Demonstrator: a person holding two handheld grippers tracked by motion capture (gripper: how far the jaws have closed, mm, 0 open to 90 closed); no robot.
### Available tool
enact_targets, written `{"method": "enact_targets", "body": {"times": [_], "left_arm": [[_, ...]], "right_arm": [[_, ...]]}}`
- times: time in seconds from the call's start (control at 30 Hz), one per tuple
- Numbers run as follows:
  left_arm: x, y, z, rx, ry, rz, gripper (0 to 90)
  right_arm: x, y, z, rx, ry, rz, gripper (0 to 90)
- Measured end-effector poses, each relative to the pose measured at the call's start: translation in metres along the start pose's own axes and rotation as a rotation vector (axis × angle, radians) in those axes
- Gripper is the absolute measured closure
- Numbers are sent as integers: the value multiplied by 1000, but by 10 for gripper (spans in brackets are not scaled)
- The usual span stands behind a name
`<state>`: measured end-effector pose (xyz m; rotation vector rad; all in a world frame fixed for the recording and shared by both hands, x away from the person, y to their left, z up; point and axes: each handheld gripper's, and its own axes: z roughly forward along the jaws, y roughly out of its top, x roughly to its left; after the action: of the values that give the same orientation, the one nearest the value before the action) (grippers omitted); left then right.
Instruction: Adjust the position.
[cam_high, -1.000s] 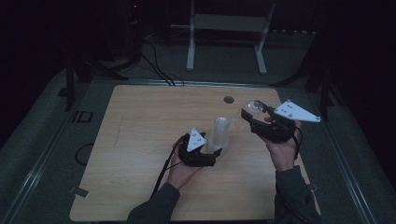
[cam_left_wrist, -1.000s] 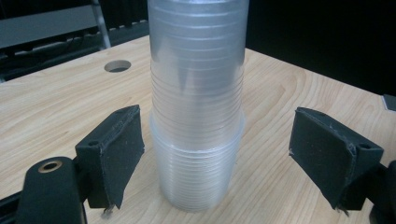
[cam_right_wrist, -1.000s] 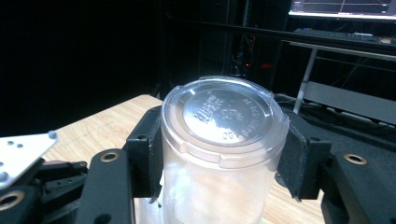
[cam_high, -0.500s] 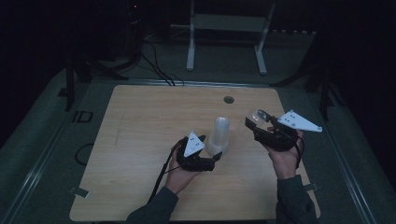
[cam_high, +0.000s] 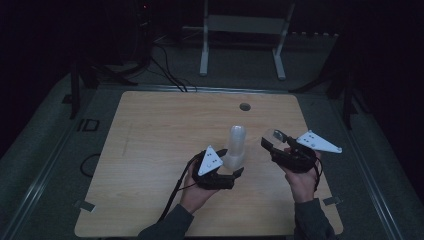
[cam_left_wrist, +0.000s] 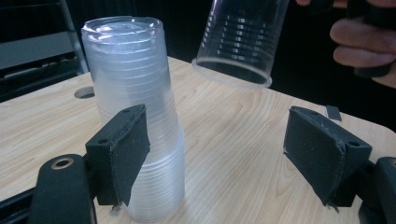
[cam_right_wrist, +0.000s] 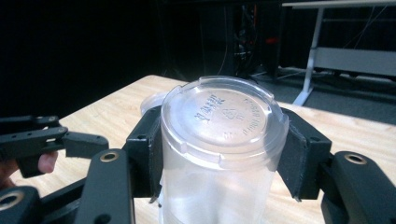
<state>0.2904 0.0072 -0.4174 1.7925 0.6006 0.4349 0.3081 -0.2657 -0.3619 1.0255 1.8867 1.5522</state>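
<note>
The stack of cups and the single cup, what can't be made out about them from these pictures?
- Stack of cups: how many cups it holds; the nested rims blur together in the left gripper view, and the high view is too small and dim.
- Stack's foot: cut off by the bottom edge and the left claw pad.
- Single cup: its open end, cut off at the bottom edge in the right gripper view; the right claw covers its sides.

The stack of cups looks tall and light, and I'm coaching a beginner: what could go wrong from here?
1. The stack of cups stands upside down on the table with the left gripper around it, one pad at its side, the other apart. Its jaws have just been closing; an uneven squeeze might tip or shove it.
2. The right gripper clamps a single cup by its thin wall, which may buckle or slip.
</note>
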Motion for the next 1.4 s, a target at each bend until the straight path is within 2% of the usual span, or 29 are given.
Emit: {"method": "enact_targets", "body": {"times": [0.13,0.4,0.77,0.87,1.03,1.13,1.4], "left_arm": [[-3,-1,1,9,-11,5,218],[-10,-3,6,29,-21,32,217],[-19,-3,21,66,-19,76,189],[-20,-2,25,61,-18,84,188],[-17,1,29,43,-32,69,188],[-17,2,30,35,-40,76,188],[-17,4,35,11,-54,64,188]], "right_arm": [[1,-9,1,17,4,10,410],[1,-22,3,27,40,64,410],[-2,-32,2,23,97,160,411],[-3,-33,2,25,116,177,411],[-5,-35,2,13,157,224,412],[-6,-37,3,10,177,250,412],[-6,-39,4,4,205,286,413]]}}
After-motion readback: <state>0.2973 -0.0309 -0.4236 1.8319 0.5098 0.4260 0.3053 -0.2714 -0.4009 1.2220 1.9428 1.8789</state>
